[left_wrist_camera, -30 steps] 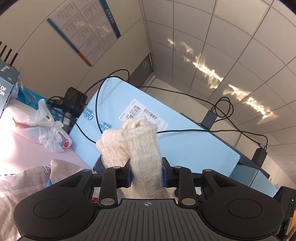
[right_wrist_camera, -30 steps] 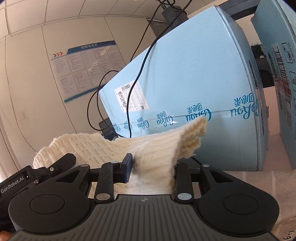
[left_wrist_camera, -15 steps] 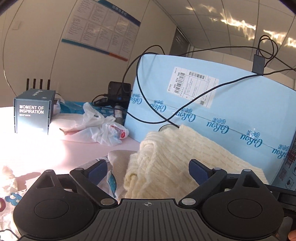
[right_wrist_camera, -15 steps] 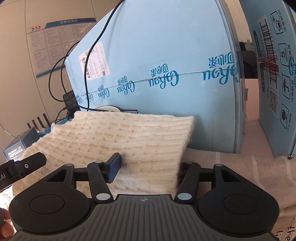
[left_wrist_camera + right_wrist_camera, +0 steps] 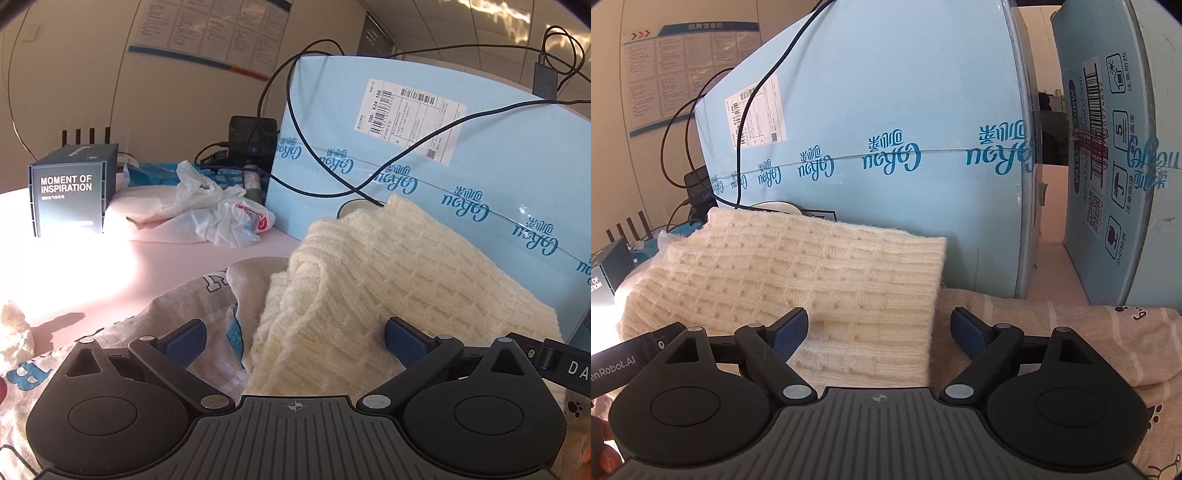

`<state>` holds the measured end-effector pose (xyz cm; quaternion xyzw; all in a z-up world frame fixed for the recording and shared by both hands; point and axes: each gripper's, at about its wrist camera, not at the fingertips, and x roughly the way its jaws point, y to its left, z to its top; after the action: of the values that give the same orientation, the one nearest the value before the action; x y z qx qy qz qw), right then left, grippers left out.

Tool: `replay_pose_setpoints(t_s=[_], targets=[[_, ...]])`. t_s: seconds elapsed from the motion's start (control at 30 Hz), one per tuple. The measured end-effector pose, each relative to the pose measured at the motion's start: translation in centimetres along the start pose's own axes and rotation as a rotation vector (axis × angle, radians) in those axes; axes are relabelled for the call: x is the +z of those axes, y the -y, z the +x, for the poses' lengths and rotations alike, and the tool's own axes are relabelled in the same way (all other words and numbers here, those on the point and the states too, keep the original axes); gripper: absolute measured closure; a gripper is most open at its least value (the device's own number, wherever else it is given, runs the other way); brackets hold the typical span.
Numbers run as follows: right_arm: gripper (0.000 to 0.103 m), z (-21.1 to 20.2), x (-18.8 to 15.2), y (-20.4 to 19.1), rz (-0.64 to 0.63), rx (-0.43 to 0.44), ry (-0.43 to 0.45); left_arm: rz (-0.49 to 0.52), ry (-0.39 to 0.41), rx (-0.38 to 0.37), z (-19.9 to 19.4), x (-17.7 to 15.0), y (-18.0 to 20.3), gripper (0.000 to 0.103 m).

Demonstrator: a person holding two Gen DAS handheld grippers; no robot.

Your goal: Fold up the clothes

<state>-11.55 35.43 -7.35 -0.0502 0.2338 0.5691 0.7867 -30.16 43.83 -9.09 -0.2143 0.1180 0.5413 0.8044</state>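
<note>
Cream knit sweater [image 5: 798,280] folded, both grippers tilted down, fingers [image 5: 184,338] opening wide, unpressed

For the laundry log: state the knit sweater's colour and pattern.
Cream sweater, ribbed with rows of small eyelets; clearest in the right wrist view.

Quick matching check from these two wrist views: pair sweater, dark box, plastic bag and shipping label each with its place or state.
Things:
1. sweater
2. dark box
3. plastic bag
4. shipping label

Places or states:
A. stuck on the blue carton
B. crumpled on the table, left of the carton
C. lying folded between open jaws
D. standing at the far left, white lettering on it

Pairs: 1-C, 2-D, 3-B, 4-A
</note>
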Motion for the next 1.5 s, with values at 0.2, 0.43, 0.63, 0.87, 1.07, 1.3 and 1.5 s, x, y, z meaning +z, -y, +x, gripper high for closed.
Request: replay_pose_setpoints(t_s=[0.2, 0.43, 0.63, 0.87, 1.07, 1.3, 1.5], targets=[[0.016, -4.2, 0.0, 1.5, 0.074, 0.035, -0.009, -0.007, 0.046, -0.013, -0.8, 0.0, -0.1, 0.0], [0.01, -9.6, -0.8, 3.5, 0.065, 0.016, -0.059, -0.046, 0.185, 0.092, -3.4, 0.1, -0.6, 0.0], [0.008, -13.7, -1.5, 5.1, 0.06, 0.023, -0.108, -0.024, 0.214, 0.112, -8.0, 0.1, 0.4, 0.0], [0.006, -17.5, -1.9, 5.9, 0.042, 0.085, -0.16, 0.171, 0.186, 0.151, -14.2, -2.2, 3.5, 0.0], [0.005, -20.5, -2.5, 6.0, -0.051, 0.178, -0.189, 0.15, 0.128, 0.145, -18.9, -3.5, 4.9, 0.0], [0.001, -23.2, -2.9, 6.2, -0.156, 0.218, -0.137, 0.15, 0.141, 0.241, -22.8, -3.5, 7.0, 0.0], [0.0, -23.7, -2.7, 8.0, -0.165, 0.224, -0.13, 0.107, 0.126, 0.282, -24.7, -3.7, 8.2, 0.0]])
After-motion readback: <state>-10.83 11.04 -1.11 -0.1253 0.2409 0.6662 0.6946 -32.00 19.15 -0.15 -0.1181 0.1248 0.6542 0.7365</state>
